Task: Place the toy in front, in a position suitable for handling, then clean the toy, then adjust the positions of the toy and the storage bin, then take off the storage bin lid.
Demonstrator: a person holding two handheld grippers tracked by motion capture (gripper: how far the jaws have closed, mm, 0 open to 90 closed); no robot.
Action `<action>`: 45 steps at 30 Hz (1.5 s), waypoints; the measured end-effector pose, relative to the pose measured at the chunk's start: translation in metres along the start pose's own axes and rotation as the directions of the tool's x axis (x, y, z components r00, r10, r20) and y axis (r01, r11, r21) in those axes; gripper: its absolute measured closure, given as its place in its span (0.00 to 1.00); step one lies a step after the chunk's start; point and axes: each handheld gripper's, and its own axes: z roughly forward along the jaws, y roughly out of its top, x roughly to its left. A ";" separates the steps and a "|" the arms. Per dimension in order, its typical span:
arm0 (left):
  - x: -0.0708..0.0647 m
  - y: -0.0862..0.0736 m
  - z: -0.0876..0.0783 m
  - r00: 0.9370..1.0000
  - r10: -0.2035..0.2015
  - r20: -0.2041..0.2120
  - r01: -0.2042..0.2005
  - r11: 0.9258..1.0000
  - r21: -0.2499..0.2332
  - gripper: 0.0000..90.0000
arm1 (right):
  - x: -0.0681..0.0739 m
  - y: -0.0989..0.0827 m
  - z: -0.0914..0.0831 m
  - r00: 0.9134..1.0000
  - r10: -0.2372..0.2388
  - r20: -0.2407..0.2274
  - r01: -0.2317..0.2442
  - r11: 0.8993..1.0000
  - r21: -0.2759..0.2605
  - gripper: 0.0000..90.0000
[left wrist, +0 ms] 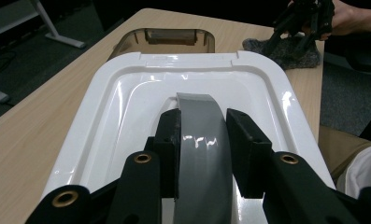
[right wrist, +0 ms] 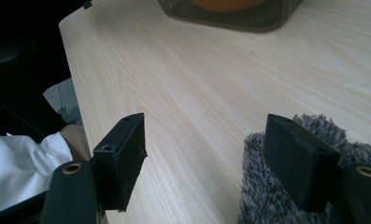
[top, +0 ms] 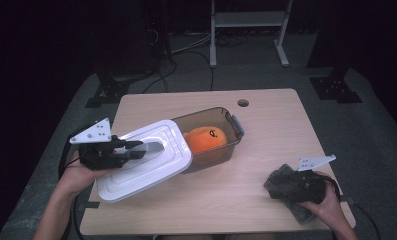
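Holding the white lid (top: 151, 160) by its grey handle (left wrist: 199, 154), my left claw (top: 136, 148) has both black jaws squeezed tight on that handle, one on each side. I will use the brown box (top: 213, 132) as my marker for where things are. From above, the lid is on the left side of the box, and its far edge lies over the box's left end, so that part of the box is covered. The lid looks tipped, with the end near my left hand (top: 78, 175) lower toward the table (top: 266, 110) and the other end up at the box. Down along my left claw, the lid is shiny and white, the grey handle curves up between my jaws, and the box's far wall (left wrist: 167, 39) peeks out past the lid. Inside the box sits an orange soft toy (top: 206, 138), and the right end of the box is uncovered, so the toy can be seen. On that right end of the box there is a grey clip (top: 236, 125). Well to the right of the box, close to my side of the table, my right claw (top: 286, 187) rests with its jaws wide apart and nothing squeezed between them. A fuzzy grey cloth (right wrist: 272, 186) lies under it there, and one jaw sits on the fuzz while the other jaw is over bare wood.
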 end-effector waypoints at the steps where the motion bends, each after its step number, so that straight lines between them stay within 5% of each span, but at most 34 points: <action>1: 0.001 0.002 0.002 1.000 0.004 0.002 -0.004 1.000 0.003 0.74 | 0.000 0.000 0.000 1.000 -0.001 0.000 0.001 1.000 0.001 0.32; 21: 0.017 0.061 0.039 0.998 0.054 0.042 -0.053 0.998 -0.012 0.74 | -0.002 -0.001 0.000 1.000 0.005 -0.001 -0.005 1.000 0.005 0.32; 45: 0.036 0.092 0.085 0.995 0.071 0.076 -0.072 0.997 0.008 0.74 | -0.004 -0.001 0.000 1.000 0.002 -0.006 -0.002 1.000 0.006 0.32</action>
